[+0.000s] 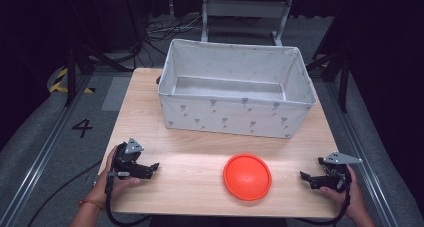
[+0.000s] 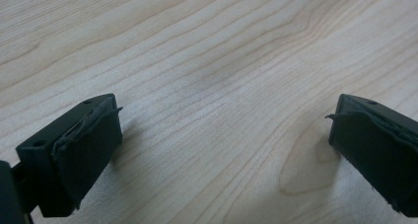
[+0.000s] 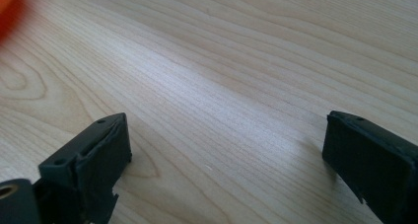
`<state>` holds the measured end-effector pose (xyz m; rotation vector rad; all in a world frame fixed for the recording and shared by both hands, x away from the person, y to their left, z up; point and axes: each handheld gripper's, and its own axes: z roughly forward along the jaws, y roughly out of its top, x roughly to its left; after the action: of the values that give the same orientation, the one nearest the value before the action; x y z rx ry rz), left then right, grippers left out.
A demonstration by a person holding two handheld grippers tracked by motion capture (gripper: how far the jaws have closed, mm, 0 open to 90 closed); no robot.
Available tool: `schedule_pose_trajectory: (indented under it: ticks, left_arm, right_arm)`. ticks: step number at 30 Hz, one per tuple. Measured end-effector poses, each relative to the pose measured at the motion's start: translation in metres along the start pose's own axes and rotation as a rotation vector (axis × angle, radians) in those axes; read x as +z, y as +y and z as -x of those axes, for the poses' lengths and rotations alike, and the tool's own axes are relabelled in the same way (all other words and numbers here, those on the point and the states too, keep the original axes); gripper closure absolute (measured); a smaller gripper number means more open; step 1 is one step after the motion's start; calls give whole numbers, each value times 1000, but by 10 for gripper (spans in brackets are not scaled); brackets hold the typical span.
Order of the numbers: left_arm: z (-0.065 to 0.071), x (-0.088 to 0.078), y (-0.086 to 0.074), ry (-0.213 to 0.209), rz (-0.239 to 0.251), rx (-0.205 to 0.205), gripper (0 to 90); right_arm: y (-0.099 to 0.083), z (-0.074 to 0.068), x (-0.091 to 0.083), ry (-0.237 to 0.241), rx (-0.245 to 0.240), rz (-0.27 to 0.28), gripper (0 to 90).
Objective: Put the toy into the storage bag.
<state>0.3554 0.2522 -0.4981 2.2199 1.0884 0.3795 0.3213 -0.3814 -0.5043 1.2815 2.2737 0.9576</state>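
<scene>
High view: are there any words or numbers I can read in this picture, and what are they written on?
"4": a dark number on the grey floor, left of the wooden table.
The fabric box has small grey marks printed on it, too small to read as letters.
Nothing is written on the orange plate or the grippers.
</scene>
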Motion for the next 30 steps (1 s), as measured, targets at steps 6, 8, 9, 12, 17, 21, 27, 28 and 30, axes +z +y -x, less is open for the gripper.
schedule_pose_trajectory:
  ticks: [6, 8, 9, 12, 17, 21, 27, 28, 30]
  left_arm:
    - [-1, 0, 0, -6, 0, 6, 0]
    - [-1, 0, 0, -6, 0, 5, 0]
    - [-1, 0, 0, -8, -1, 7, 0]
    - [-1, 0, 0, -10, 0, 9, 1]
    - [-1, 0, 0, -11, 0, 10, 1]
    - [-1, 0, 0, -11, 0, 11, 1]
    - [-2, 0, 0, -12, 1, 11, 2]
    - [-2, 0, 0, -12, 0, 11, 2]
    - [-2, 0, 0, -12, 0, 11, 1]
  right_arm:
    - [1, 0, 0, -4, 4, -5, 42]
    - [1, -1, 0, -5, 5, -9, 42]
    - [3, -1, 0, -4, 3, -24, 42]
    - [14, -1, -2, 20, -18, -91, 234]
    - [33, -9, -4, 76, -35, -58, 202]
    - [57, -25, -4, 134, -93, -20, 217]
    - [82, -52, 9, 240, -163, -4, 219]
    - [86, -59, 14, 255, -189, -11, 220]
    - [90, -66, 19, 274, -217, -23, 237]
